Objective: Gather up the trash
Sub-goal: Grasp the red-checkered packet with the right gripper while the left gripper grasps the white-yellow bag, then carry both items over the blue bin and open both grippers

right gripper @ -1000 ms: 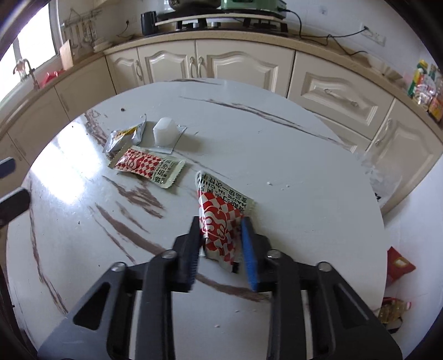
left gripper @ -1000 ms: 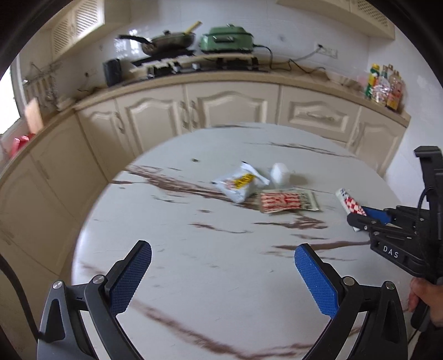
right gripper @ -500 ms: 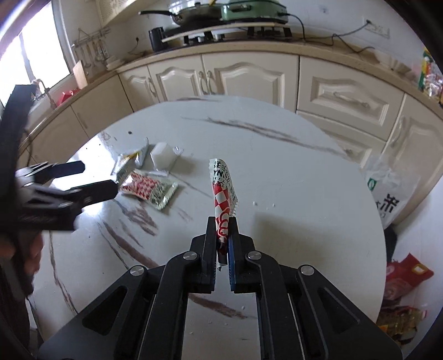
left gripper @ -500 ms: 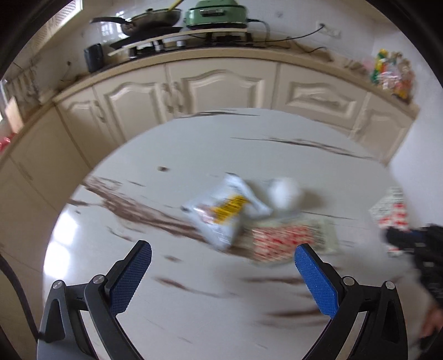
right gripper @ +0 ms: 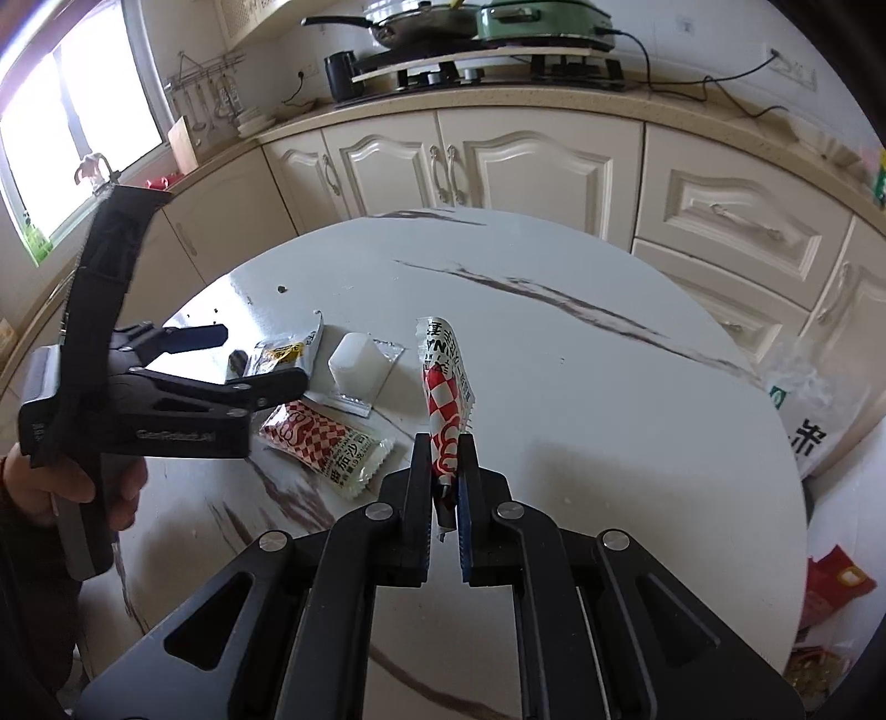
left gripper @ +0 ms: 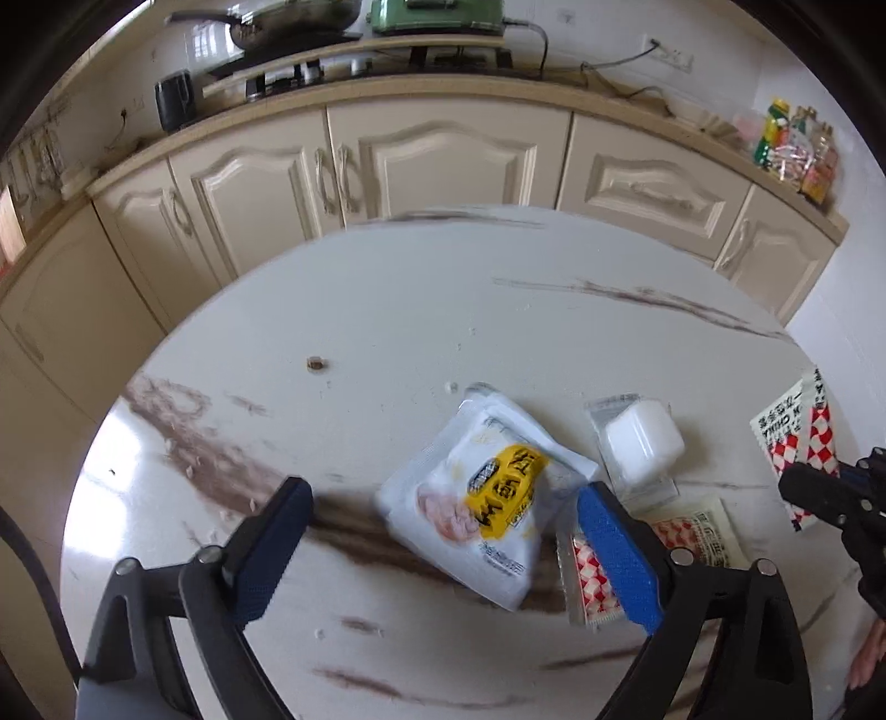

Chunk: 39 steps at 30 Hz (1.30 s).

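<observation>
Right gripper [right gripper: 444,482] clamps the limp checkered wrapper [right gripper: 443,399]; left gripper [left gripper: 443,545], fingers apart and narrowing, straddles the slippery white-and-yellow pouch [left gripper: 487,498] — pinch its edge.

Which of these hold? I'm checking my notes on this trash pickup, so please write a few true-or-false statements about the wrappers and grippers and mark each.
1. The right gripper is shut on a red-checked wrapper. True.
2. The left gripper grips the yellow-labelled bag. False: its jaws stand open around it and have just been closing.
3. The white cup lies on the table. True.
4. The table holds a frying pan. False: the pan is on the counter stove.
</observation>
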Tool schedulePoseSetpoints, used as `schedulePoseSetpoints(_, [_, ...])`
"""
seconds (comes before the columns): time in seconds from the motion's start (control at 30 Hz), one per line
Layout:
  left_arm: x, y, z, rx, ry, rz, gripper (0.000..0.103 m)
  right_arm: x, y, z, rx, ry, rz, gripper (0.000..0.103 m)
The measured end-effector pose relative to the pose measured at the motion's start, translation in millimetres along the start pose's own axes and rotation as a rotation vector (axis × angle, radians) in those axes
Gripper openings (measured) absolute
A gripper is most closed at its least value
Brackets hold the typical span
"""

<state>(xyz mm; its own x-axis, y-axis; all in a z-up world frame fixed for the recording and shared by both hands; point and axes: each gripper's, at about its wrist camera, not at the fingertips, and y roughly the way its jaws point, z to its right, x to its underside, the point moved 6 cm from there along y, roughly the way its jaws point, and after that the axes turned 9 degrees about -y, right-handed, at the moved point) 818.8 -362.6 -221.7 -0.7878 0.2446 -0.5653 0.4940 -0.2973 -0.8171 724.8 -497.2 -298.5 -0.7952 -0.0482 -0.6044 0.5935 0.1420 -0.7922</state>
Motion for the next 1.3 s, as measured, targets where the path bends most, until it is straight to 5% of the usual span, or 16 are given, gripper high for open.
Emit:
schedulePoseSetpoints(0.1, [-2.9,-3.4,0.8,0.024,0.009,0.026,0.065,-0.4,3.6,-0.7,-0.001,0.004,-0.005,0.008])
schedulePoseSetpoints(0.13, [-4.5,-8.4,-1.1,0.031,0.011,0.03,0.048,0.1,4.7,-0.7,-0.002,0.005,-0.01,0.008])
schedulePoseSetpoints(0.43, [6.4,-23.7,-13.7,0.123,-0.006,0.035,0.019,-0.8,9.7,-10.7,0.002,0.007,-0.026,0.009])
schedulePoseSetpoints(0.9, [41.3,-158.9,-53.4,0.23,-0.024,0.169,0.013,-24.1,-32.5,-84.0,0.011,-0.064,0.018,0.009])
schedulePoseSetpoints(1.3, [161.8,-308.3,-185.0,0.141,-0.158,0.294,0.013,-42.2,-55.9,-279.6,-0.135,-0.211,0.09,0.009])
